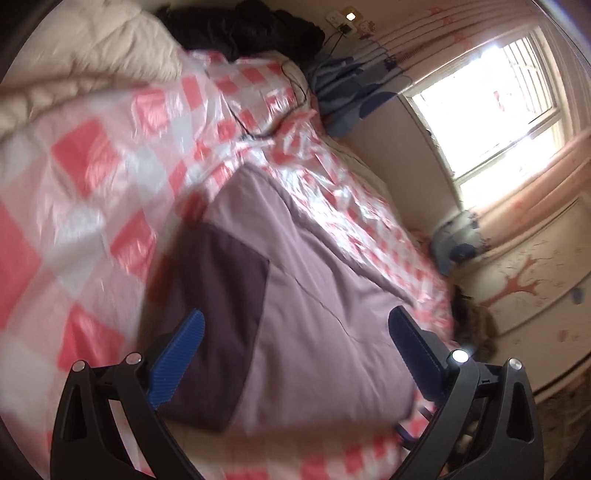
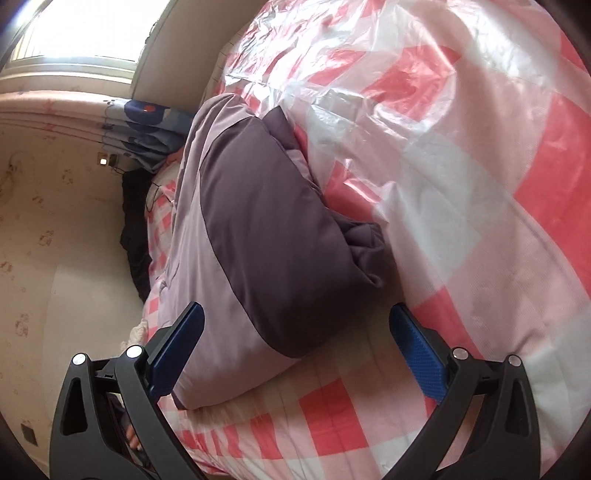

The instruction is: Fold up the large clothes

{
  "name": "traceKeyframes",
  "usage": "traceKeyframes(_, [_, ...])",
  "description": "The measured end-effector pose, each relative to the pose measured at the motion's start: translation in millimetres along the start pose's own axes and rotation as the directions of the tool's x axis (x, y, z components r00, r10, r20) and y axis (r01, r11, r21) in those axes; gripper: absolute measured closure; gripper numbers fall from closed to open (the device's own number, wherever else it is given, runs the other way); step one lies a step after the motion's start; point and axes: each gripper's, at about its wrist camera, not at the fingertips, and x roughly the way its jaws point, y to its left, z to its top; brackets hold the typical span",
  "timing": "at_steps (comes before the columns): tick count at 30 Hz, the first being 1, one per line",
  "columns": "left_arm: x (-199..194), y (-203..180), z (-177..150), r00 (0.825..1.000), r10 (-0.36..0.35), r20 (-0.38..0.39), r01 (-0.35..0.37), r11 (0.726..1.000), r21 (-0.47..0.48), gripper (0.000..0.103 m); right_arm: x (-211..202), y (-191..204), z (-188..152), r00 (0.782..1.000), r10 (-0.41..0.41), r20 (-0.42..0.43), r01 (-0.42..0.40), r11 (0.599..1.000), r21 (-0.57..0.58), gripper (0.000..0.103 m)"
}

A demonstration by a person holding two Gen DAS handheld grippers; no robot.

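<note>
A mauve padded garment (image 1: 306, 280) with a darker purple panel (image 1: 218, 321) lies on a bed covered by a pink-and-white checked plastic sheet (image 1: 92, 177). In the left wrist view the garment fills the lower centre of the frame, its long axis running from the bottom edge up toward the upper middle, narrowing as it goes. The left gripper (image 1: 295, 350) hangs above the near end with its blue fingers spread wide, holding nothing.

In the right wrist view the same garment (image 2: 192, 266) runs from the lower centre up toward the upper left, its far end pointing at the window (image 2: 92, 33); the dark panel (image 2: 266, 236) bunches into folds at its right side. The right gripper (image 2: 295, 347) is also wide open and empty, the garment's near end lying between its fingers in the frame.

A black heap of cloth (image 1: 243, 26) sits at the top of the left view.
</note>
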Motion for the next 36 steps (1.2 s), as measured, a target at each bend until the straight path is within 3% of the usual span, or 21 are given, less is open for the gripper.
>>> traceKeyframes(4, [-12,24,-26,0.988,-0.120,-0.099,0.107,0.986,-0.128,0.008,1,11,-6,1.000,0.011,-0.016,-0.012,1.000,-0.013,0.006])
traceKeyframes(6, [-7,40,-38,0.972,-0.183,-0.145,0.150,0.966,-0.212,0.008,1,17,-24,0.999,0.029,-0.032,-0.029,1.000,0.004,0.006])
traceKeyframes(8, [0,52,-46,0.955,-0.231,-0.185,0.171,0.941,-0.292,0.008,13,34,-51,0.992,0.074,-0.101,-0.078,0.997,-0.030,0.006])
traceKeyframes(14, [19,73,-59,0.947,-0.200,-0.253,0.089,0.916,-0.391,0.008,82,90,-123,0.948,0.100,-0.301,-0.142,0.982,-0.121,0.006])
traceKeyframes(18, [18,67,-60,0.946,-0.176,-0.272,0.074,0.935,-0.346,0.008,116,110,-134,0.944,0.108,-0.313,-0.156,0.979,-0.133,0.006])
traceKeyframes(23, [35,69,-65,0.932,-0.157,-0.327,0.035,0.937,-0.348,0.008,123,127,-123,0.954,0.172,-0.245,-0.196,0.978,-0.076,0.006])
traceKeyframes(27, [50,66,-65,0.931,-0.137,-0.338,0.016,0.942,-0.336,0.008,114,145,-119,0.946,0.247,-0.211,-0.270,0.959,-0.086,0.006])
traceKeyframes(31, [73,61,-62,0.949,-0.105,-0.298,0.006,0.949,-0.315,0.008,113,149,-112,0.934,0.283,-0.216,-0.304,0.950,-0.072,0.006])
traceKeyframes(34, [85,62,-58,0.970,-0.080,-0.231,-0.003,0.941,-0.339,0.008,115,139,-110,0.926,0.279,-0.256,-0.307,0.949,-0.074,0.006])
traceKeyframes(36, [88,57,-55,0.979,-0.053,-0.196,-0.016,0.942,-0.335,0.007,109,124,-111,0.930,0.216,-0.297,-0.257,0.960,-0.108,0.006])
